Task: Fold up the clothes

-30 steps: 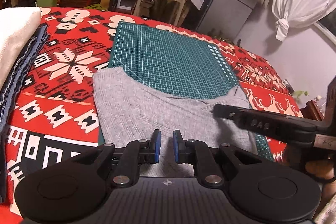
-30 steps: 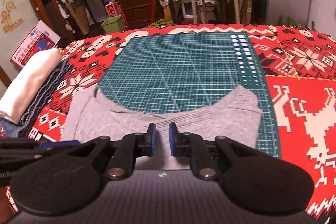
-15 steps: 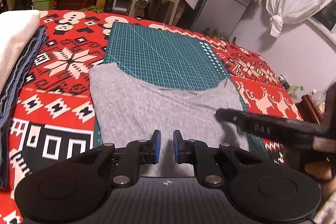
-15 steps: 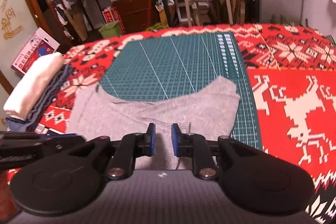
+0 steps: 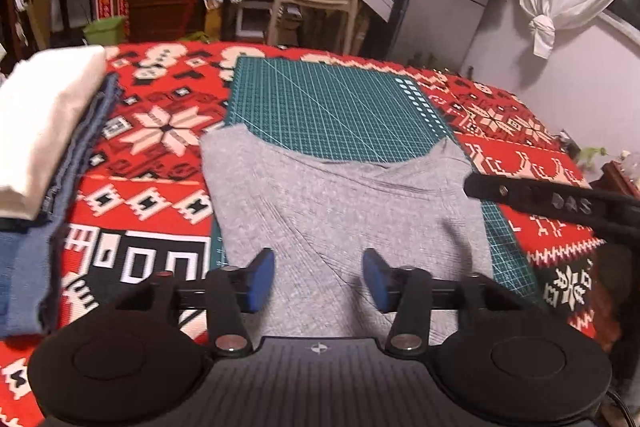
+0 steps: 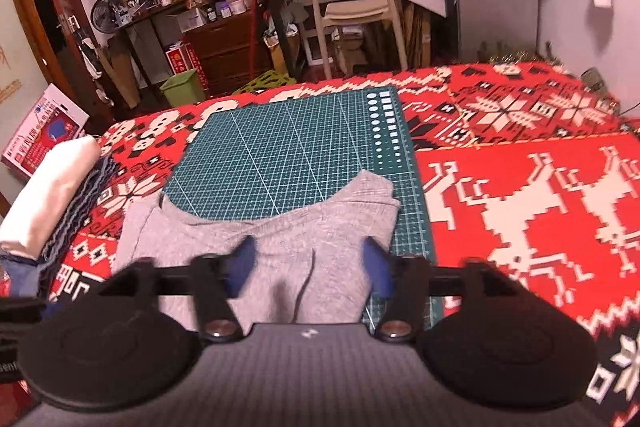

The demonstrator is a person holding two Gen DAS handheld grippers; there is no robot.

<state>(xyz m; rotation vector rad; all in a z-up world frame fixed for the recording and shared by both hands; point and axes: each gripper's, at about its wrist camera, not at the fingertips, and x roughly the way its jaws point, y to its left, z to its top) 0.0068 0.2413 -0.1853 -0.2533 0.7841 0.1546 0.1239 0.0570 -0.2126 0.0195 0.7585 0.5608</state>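
Now both opening grippers, left gripper [image 5: 319, 281] and right gripper [image 6: 310, 267], over grey garment [image 5: 340, 207].

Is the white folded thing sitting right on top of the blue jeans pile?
Touching. The left wrist view shows the white folded cloth resting directly on the stacked blue denim, no gap between them.

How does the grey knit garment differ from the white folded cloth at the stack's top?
The grey knit garment lies spread, partly over the green cutting mat; the white folded cloth tops a pile of blue fabrics beside the mat. The grey one is wrinkled, the white one compact. Both rest above the red patterned blanket.
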